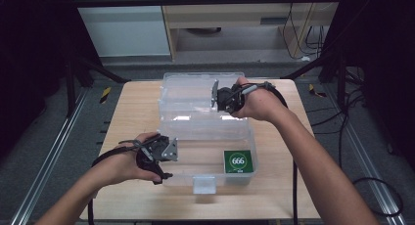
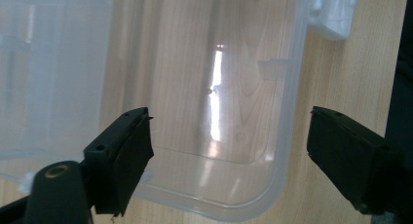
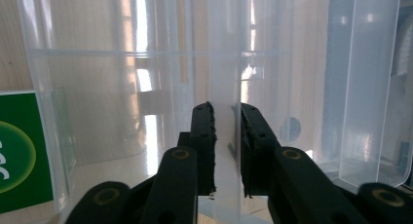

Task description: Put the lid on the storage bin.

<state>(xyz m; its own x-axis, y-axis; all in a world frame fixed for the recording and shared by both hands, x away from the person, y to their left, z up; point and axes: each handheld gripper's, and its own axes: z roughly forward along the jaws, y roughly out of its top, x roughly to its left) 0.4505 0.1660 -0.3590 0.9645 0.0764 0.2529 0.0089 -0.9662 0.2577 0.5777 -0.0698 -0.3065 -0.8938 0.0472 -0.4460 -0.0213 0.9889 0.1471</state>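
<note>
A clear plastic box [image 1: 210, 175] stands open on the wooden table [image 1: 137, 112], its lid [image 1: 191, 95] tilted up at the back. A green card marked 666 [image 1: 238, 161] lies in the box's right front corner and shows through the clear plastic as the green card [image 3: 17, 148]. My right gripper [image 1: 215, 95] is at the lid's right side. In the right gripper view the right gripper [image 3: 226, 112] is shut on a thin clear pane of the lid [image 3: 226, 63]. My left gripper [image 1: 166, 159] is at the box's left front. Its jaws stand wide apart astride a rounded corner of the box [image 2: 272, 175], so the left gripper [image 2: 229, 156] is open.
A white latch [image 1: 204, 185] hangs from the box's front wall and appears as the latch [image 2: 333, 14]. Bare table lies to the left and right of the box. Beyond the far edge are a floor, cables and a cabinet [image 1: 244, 19].
</note>
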